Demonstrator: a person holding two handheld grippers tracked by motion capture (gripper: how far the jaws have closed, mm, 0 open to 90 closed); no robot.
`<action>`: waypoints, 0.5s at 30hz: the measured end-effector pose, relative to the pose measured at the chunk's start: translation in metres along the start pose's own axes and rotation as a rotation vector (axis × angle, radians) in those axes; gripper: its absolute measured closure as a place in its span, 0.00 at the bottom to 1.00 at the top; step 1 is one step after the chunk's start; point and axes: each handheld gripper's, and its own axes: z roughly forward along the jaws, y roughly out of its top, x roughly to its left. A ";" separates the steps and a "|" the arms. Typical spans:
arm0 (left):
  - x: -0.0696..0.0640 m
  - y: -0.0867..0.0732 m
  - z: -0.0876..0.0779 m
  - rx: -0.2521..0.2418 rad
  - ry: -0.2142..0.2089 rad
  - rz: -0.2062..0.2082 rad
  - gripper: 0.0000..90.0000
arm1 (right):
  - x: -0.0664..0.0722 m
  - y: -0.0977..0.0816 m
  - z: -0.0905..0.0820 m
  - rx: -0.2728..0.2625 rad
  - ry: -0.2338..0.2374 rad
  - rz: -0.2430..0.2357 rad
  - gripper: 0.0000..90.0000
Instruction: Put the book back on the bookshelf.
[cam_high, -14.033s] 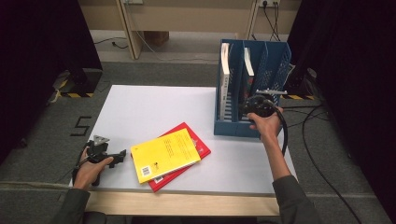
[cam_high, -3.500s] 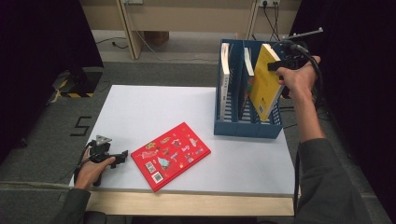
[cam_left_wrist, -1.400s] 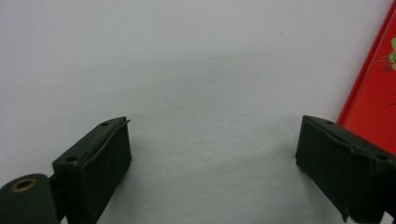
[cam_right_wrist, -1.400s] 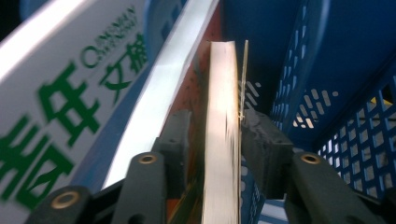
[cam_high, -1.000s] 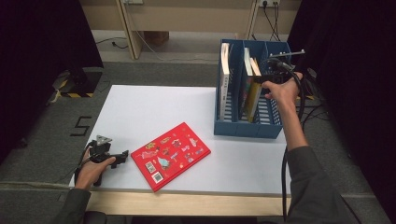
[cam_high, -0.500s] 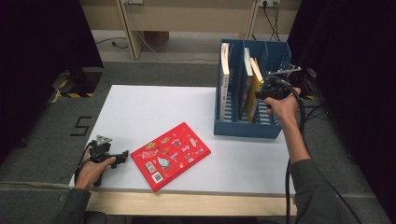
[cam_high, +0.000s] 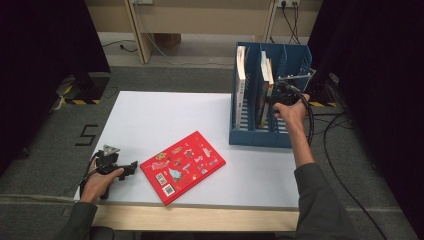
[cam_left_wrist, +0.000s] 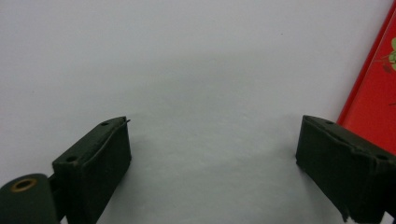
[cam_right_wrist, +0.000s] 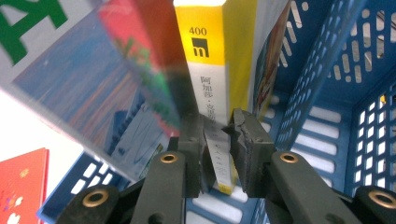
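While the yellow-spined paperback book (cam_right_wrist: 212, 88) stands upright in the middle compartment of the blue perforated plastic file rack (cam_high: 250, 136), we hold it at the lower part of its spine with our right gripper (cam_right_wrist: 217, 154). Those jaws have just been closing, and in the right gripper view their pads now press on the spine from both sides. Just beside it on one side leans a glossy book with a blue and red cover (cam_right_wrist: 102, 88); on the other side a thin, colourful cover lies against it, and past that rises the rack's slotted blue wall. From above, our right gripper (cam_high: 280, 97) reaches into the rack at the far right of the white table (cam_high: 165, 115), and a white-spined book (cam_high: 241, 85) stands in the left compartment. Well apart, near the front left edge, our left gripper (cam_high: 131, 166) rests on the tabletop, its jaws wide apart with nothing between them. Just beside it lies a flat red book (cam_high: 182, 166) covered in small pictures.
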 end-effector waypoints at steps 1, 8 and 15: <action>0.000 0.000 0.000 0.000 -0.001 -0.001 0.10 | 0.000 0.002 0.002 0.002 -0.008 -0.003 0.83; 0.000 0.000 0.000 -0.001 -0.001 -0.001 0.10 | -0.004 0.007 0.006 0.002 -0.001 0.009 0.83; 0.000 0.000 0.000 -0.003 -0.002 -0.003 0.10 | -0.002 -0.007 -0.009 -0.012 -0.010 0.014 0.71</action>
